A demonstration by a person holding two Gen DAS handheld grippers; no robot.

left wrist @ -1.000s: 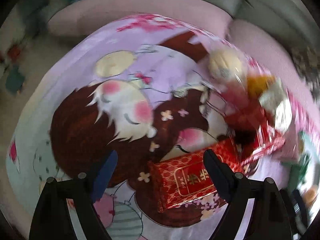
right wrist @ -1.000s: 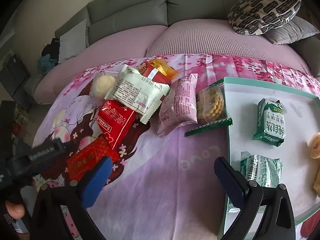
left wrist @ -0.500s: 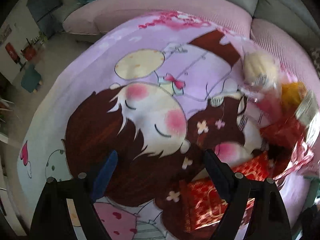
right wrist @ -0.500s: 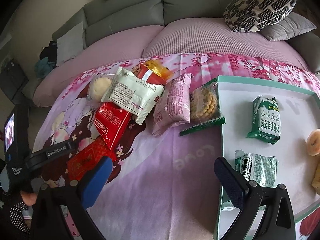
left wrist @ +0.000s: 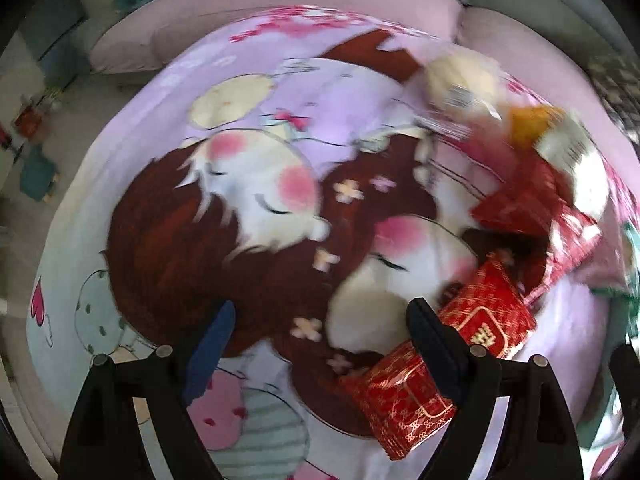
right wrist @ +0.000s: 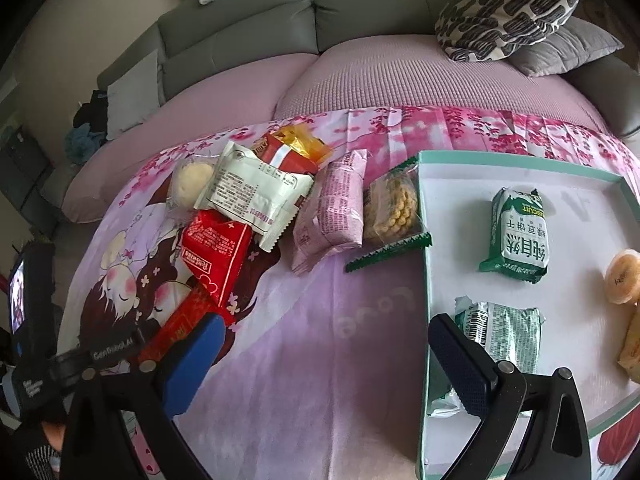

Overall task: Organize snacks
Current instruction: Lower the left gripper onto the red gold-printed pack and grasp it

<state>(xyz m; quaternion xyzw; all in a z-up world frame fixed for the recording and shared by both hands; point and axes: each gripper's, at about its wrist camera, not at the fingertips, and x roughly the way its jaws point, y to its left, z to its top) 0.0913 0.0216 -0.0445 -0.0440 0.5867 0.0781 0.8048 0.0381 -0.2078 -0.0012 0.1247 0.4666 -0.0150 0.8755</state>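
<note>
Left gripper (left wrist: pixel 316 332): jaws wide apart, nothing between them, hanging over the printed purple cartoon blanket (left wrist: pixel 248 128). Its right finger overlaps the near edge of the red-and-gold patterned snack box (left wrist: pixel 486 312) at about 4 o'clock in the left wrist view; cannot tell if it touches. The view is motion-blurred.

Right gripper (right wrist: pixel 320 356): jaws also wide apart, empty, over bare blanket, with the shallow white tray with teal rim (right wrist: pixel 516 160) just behind its right finger at 4 o'clock.

In the tray: upright green-and-white biscuit packet (right wrist: pixel 518 236), a silver-green foil packet (right wrist: pixel 500 332) near the front left corner, and an orange round cup-like snack (right wrist: pixel 624 276) at the right edge (partly cut off).

Loose pile on the blanket, 10 to 12 o'clock in the right wrist view:
- red glossy wrapper (right wrist: pixel 216 248)
- white printed sachet (right wrist: pixel 256 192) lying over the red one
- red-and-yellow pouch (right wrist: pixel 296 148) behind it
- pale round bun in clear wrap (right wrist: pixel 192 176) at the far left
- pink rectangular packet (right wrist: pixel 332 212)
- clear bag of yellow cookies with green seal strip (right wrist: pixel 394 212), touching the tray's left wall

The red box sits at 8 o'clock there, between both grippers.
</note>
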